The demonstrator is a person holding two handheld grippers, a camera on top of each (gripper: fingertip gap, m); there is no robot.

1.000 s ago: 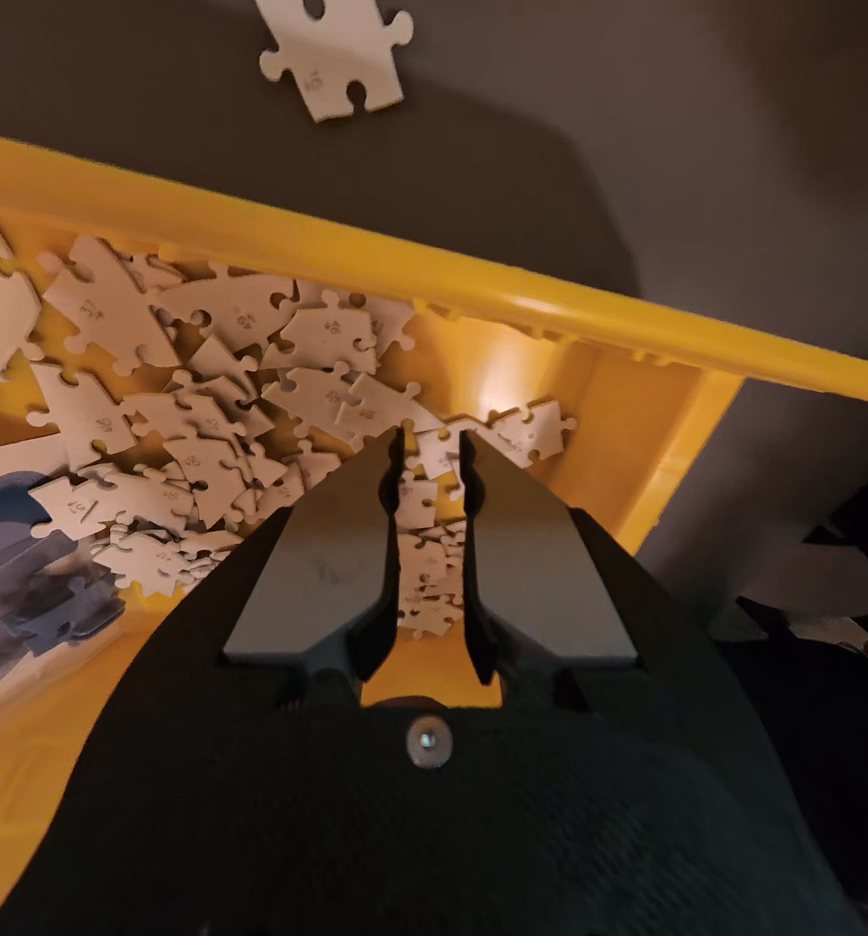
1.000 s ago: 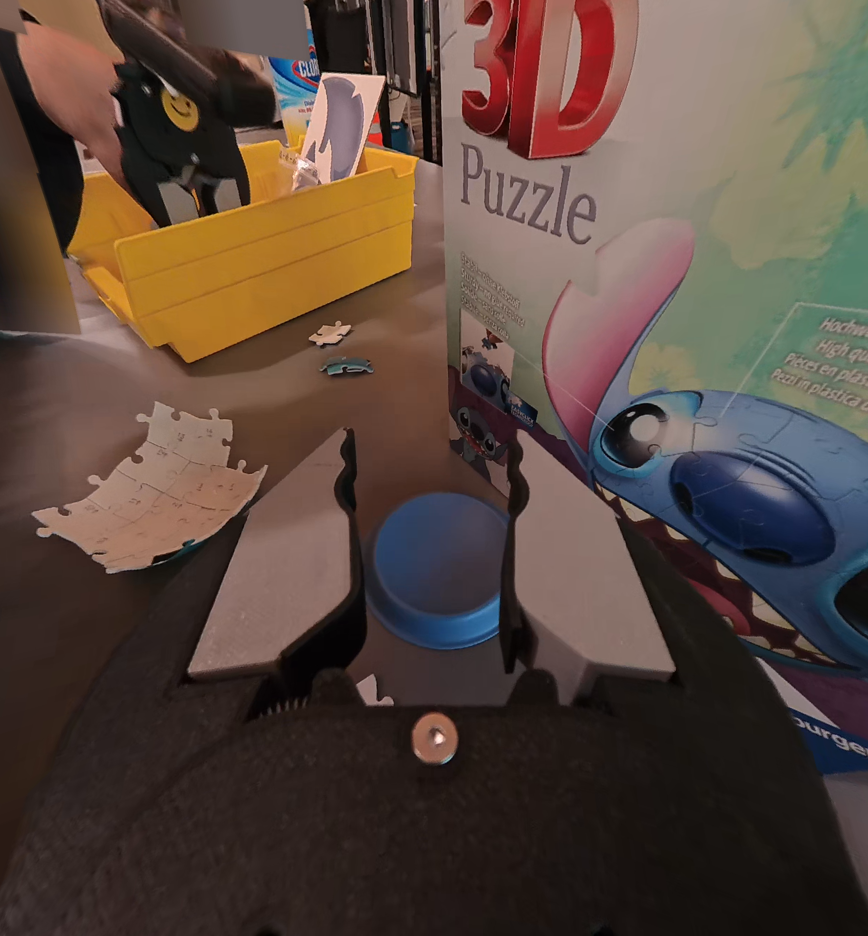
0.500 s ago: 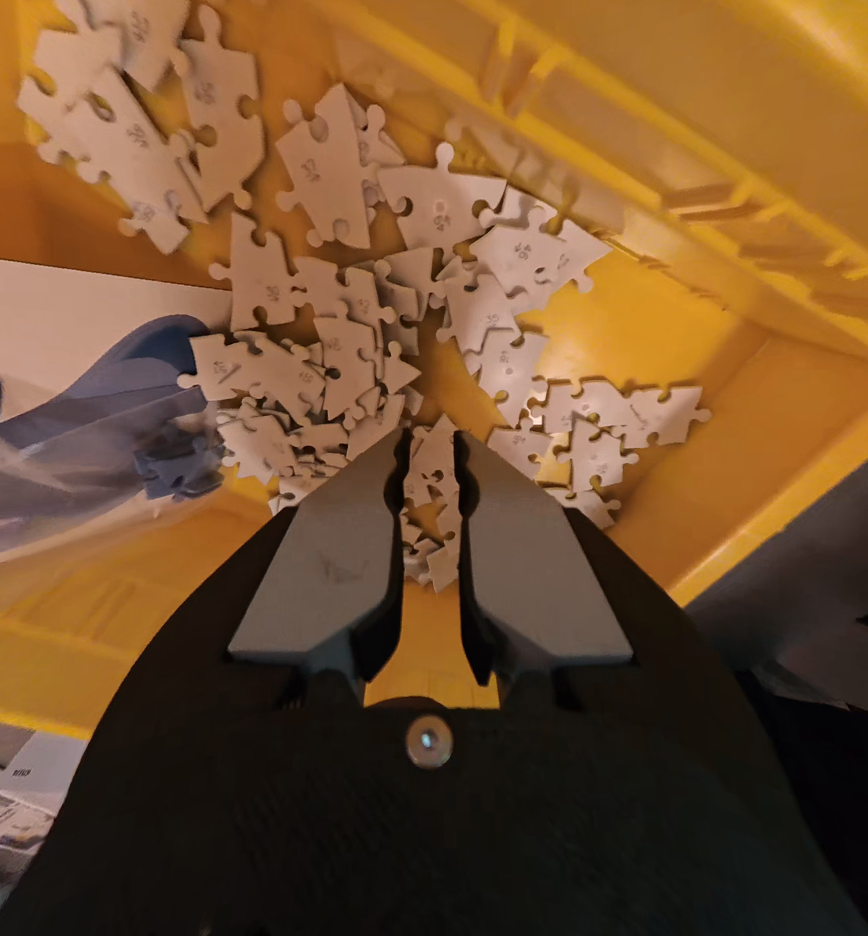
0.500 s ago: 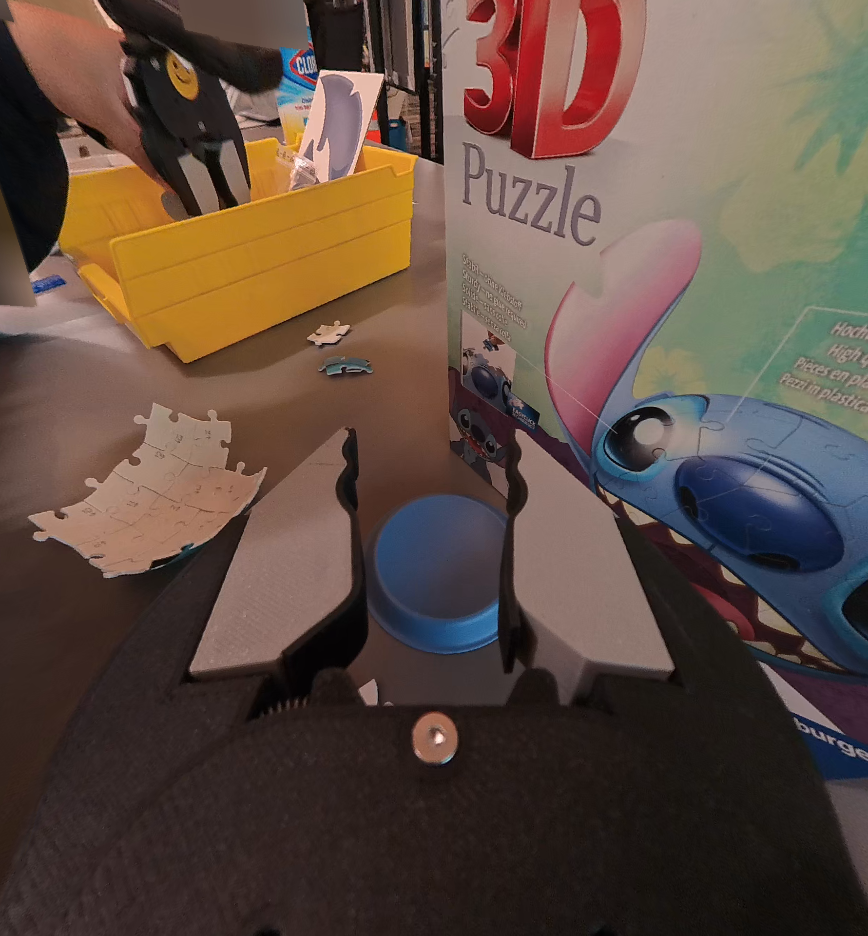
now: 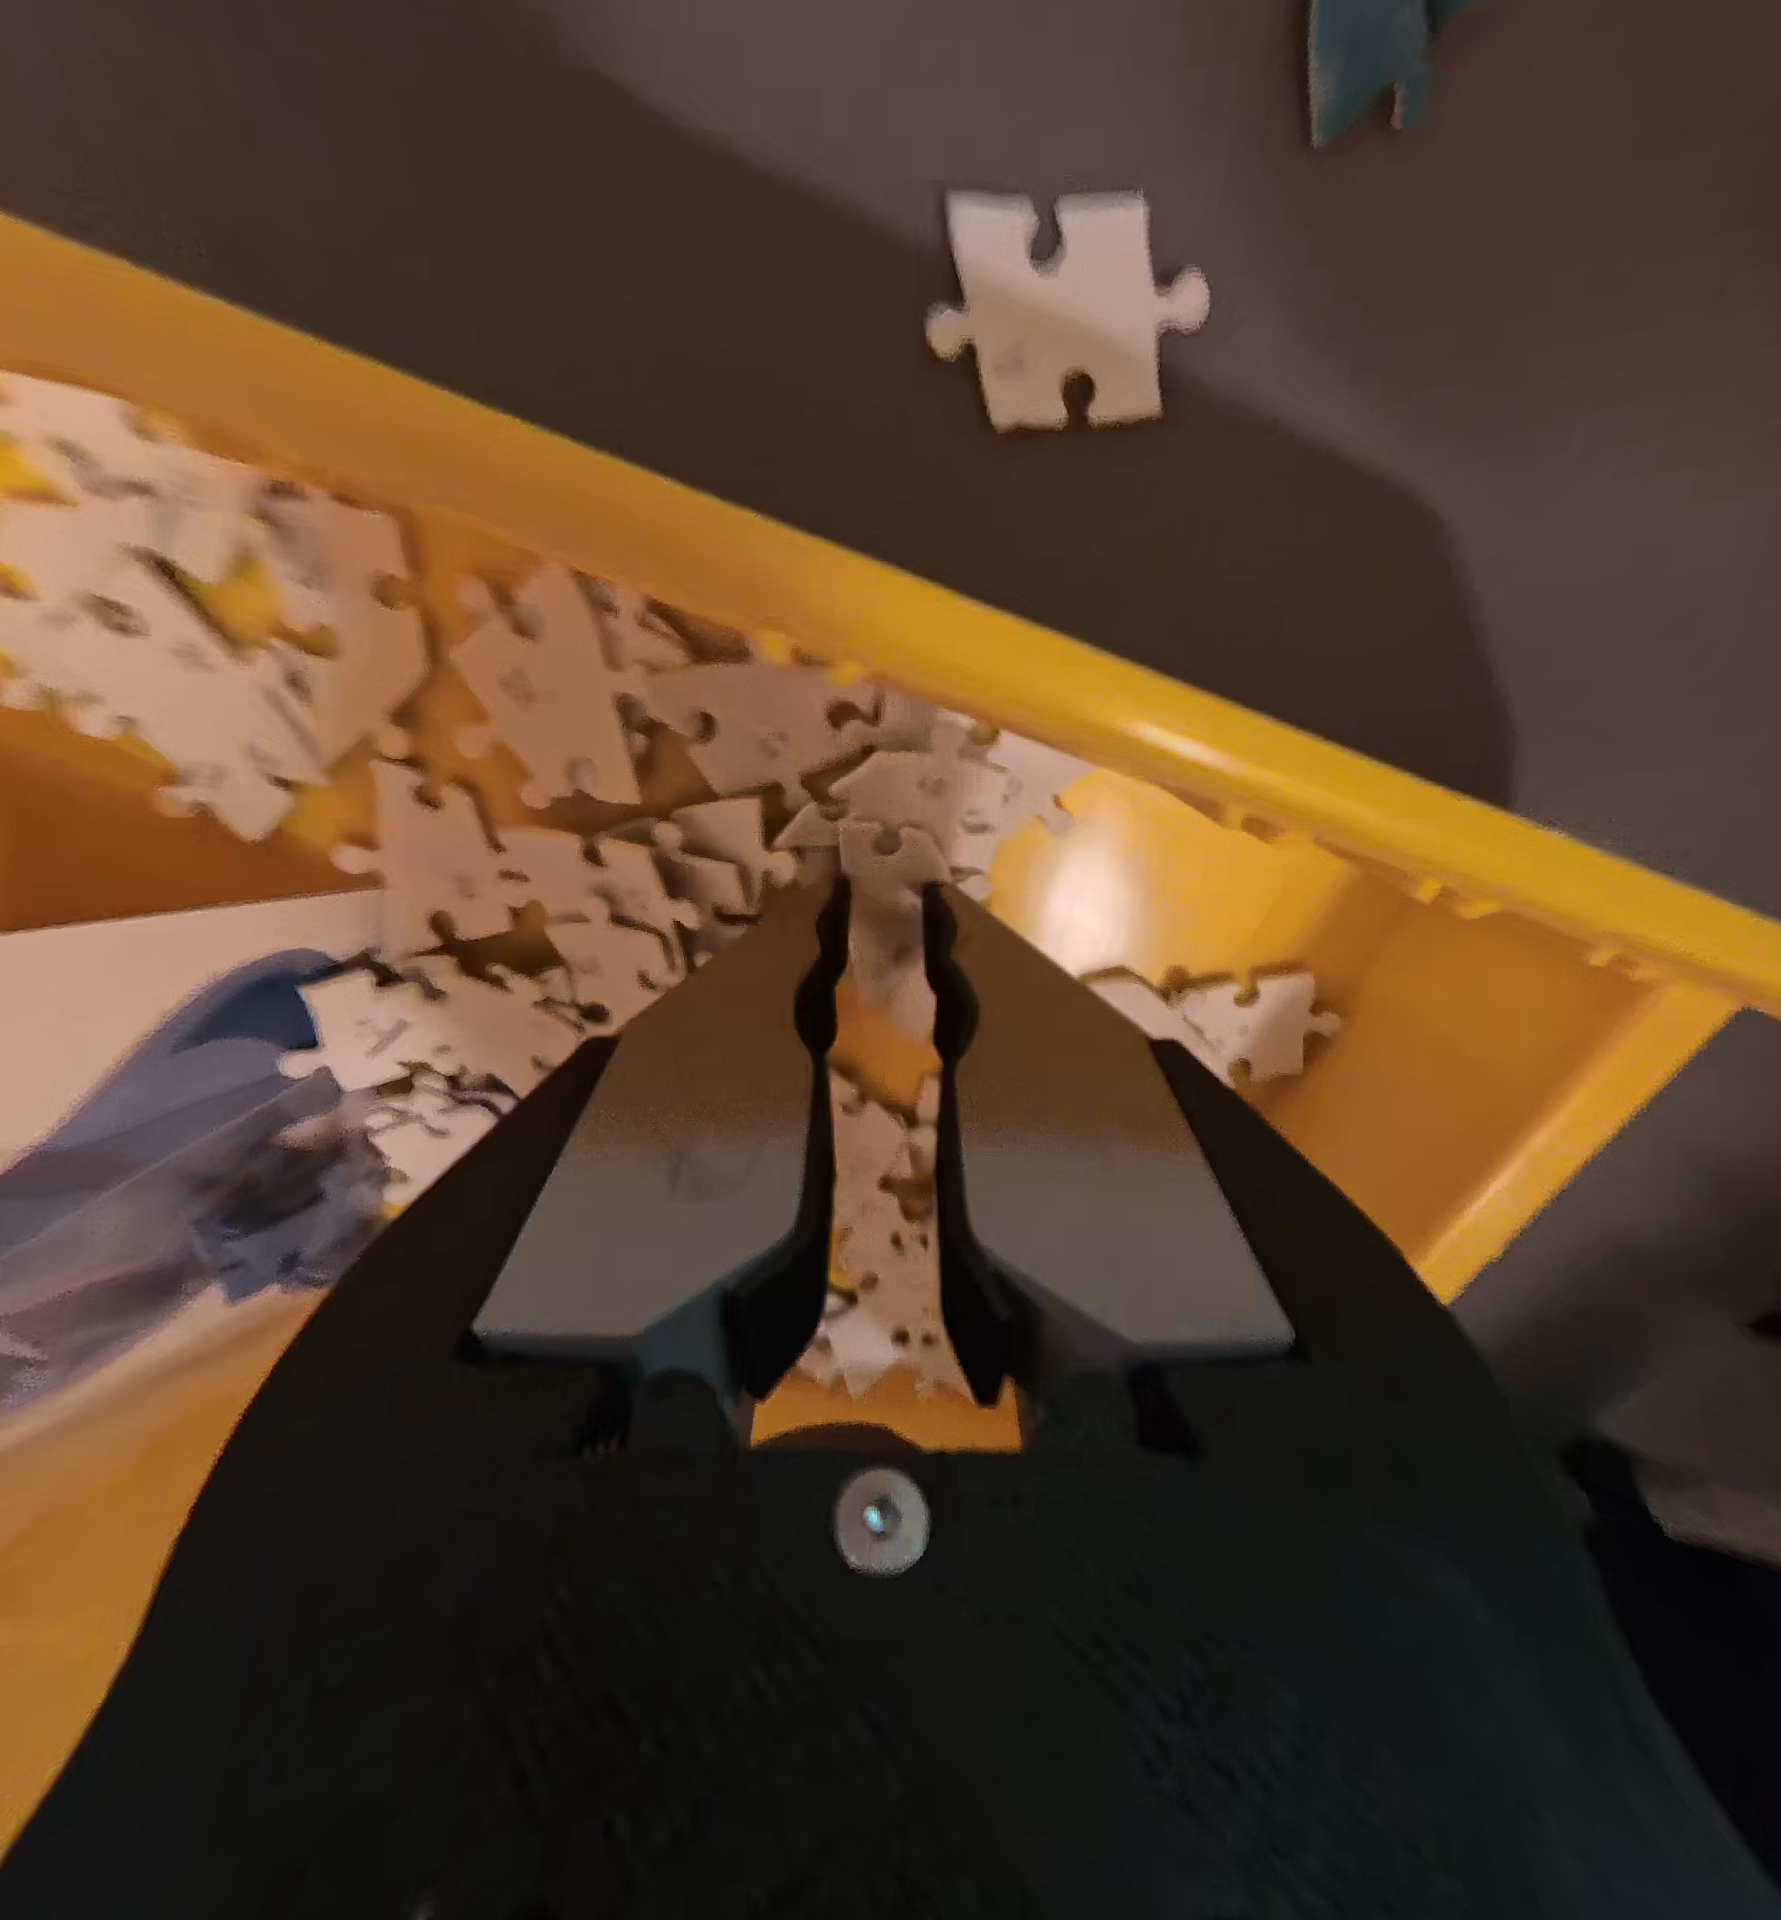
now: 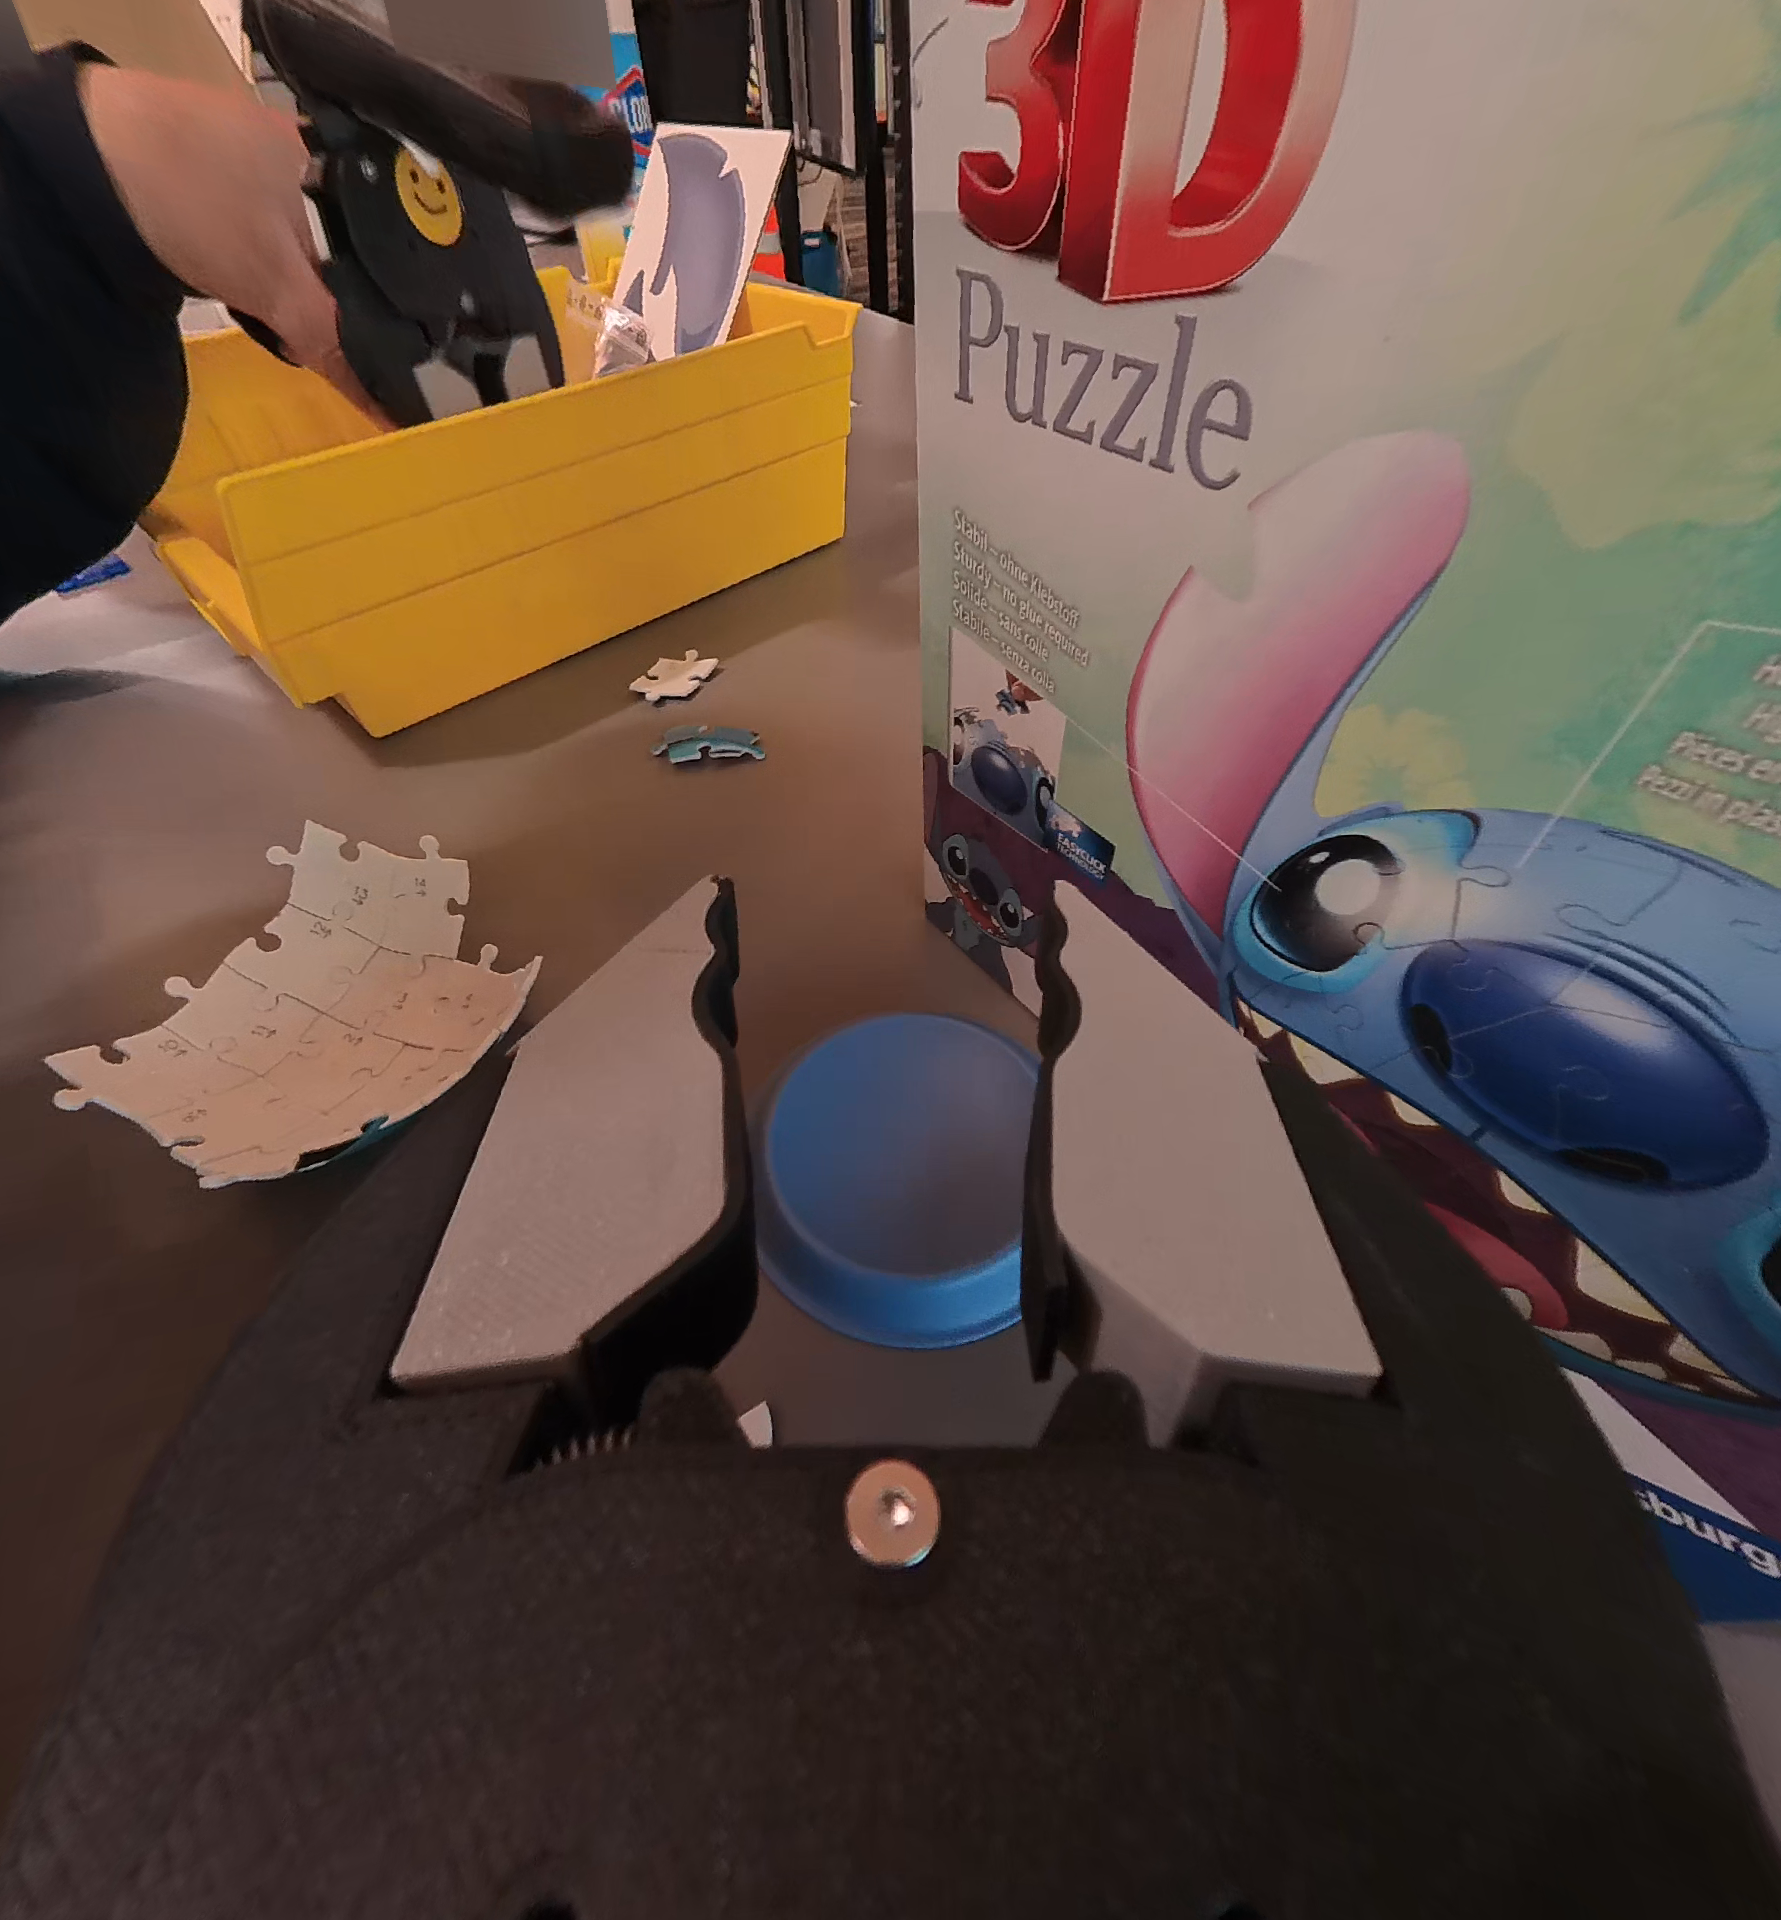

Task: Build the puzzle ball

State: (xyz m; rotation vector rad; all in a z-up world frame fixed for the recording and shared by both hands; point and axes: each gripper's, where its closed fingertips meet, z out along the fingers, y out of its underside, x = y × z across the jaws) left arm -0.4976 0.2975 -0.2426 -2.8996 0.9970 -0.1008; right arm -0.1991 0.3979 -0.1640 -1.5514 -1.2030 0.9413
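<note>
My left gripper (image 5: 881, 894) is over the yellow bin (image 5: 1073, 665) of loose white puzzle pieces (image 5: 553, 707). Its jaws stand nearly together on one white puzzle piece (image 5: 881, 857) that sticks out past the tips. The left gripper also shows in the right wrist view (image 6: 450, 364), held by a hand and reaching into the bin (image 6: 553, 540). My right gripper (image 6: 886, 904) is open and empty, hovering over the blue ring stand (image 6: 896, 1174). A curved, partly joined section of the ball (image 6: 325, 1018) lies white side up to the left of it.
The tall puzzle box (image 6: 1385, 623) stands close on the right. A white piece (image 6: 673, 675) and a teal piece (image 6: 709, 743) lie on the dark table between bin and box. A card with a blue picture (image 6: 699, 239) leans in the bin.
My left gripper dipped into the pile of pieces, closed a little, and has come back up toward the bin's rim with a piece between its tips. The right gripper has held still.
</note>
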